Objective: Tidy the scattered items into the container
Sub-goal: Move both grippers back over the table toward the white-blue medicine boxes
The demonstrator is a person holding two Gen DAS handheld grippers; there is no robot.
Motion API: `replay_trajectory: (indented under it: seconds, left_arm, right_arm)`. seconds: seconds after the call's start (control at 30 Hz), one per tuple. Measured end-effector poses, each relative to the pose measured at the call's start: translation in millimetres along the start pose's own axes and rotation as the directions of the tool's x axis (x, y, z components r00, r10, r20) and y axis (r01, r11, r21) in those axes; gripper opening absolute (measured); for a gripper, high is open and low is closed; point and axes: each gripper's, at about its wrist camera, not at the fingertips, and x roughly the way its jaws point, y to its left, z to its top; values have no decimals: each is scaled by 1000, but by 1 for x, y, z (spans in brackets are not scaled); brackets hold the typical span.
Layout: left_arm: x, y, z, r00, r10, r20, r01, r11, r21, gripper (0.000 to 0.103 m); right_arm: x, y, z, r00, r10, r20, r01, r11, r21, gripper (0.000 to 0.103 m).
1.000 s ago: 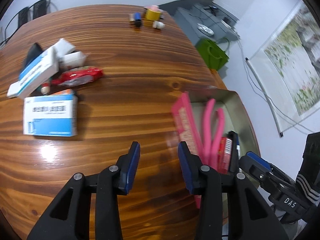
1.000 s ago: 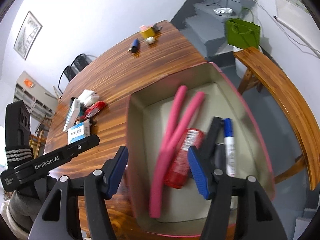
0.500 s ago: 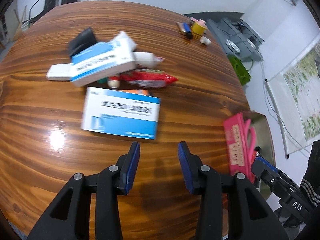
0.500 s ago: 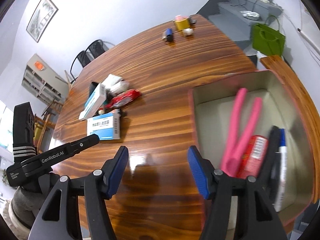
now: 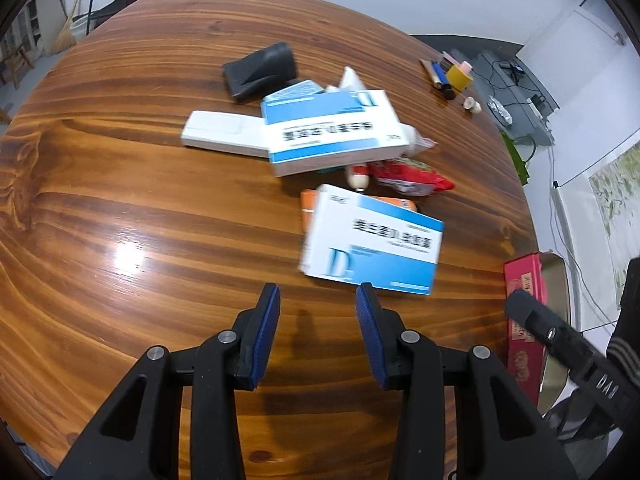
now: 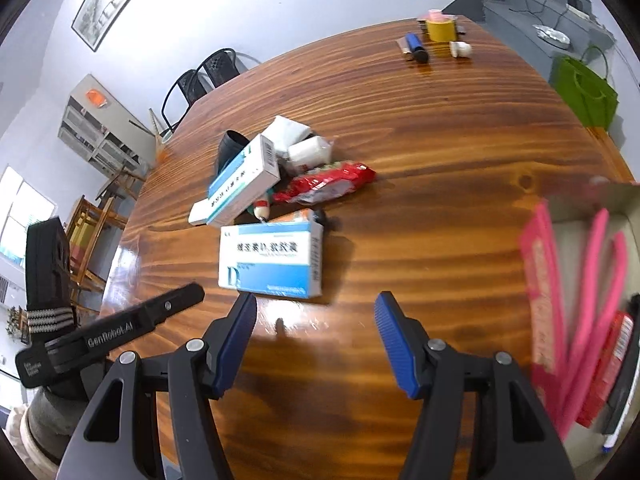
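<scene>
The left gripper (image 5: 318, 300) and right gripper (image 6: 316, 306) are held parted and empty above the wooden table (image 6: 440, 152). Just ahead of both, a blue-and-white box (image 6: 270, 258) is seen lying flat, with a heap of boxes and packets (image 5: 320, 136) beyond. The container (image 6: 588, 320) is seen at the right, with pink sticks inside.

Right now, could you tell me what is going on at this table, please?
A person is tidying loose items into a container at the table's edge, holding a gripper in each hand. Both the left gripper and right gripper are open and empty, hovering over the wooden table just short of a blue-and-white box. Beyond it lie a second box, a red packet and a black pouch. The container already holds pink sticks.
</scene>
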Motion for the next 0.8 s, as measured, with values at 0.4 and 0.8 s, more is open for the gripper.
replay_trajectory:
  seconds: [0.4, 0.8]
  left_arm:
    - [4, 45, 8, 1000, 9, -29, -10, 1000, -21, 43]
    - [5, 74, 10, 999, 19, -43, -21, 998, -54, 43]
  right_arm:
    - [48, 49, 51, 998, 55, 41, -48, 986, -163, 69]
    - [92, 53, 15, 976, 107, -191, -149, 964, -219, 69]
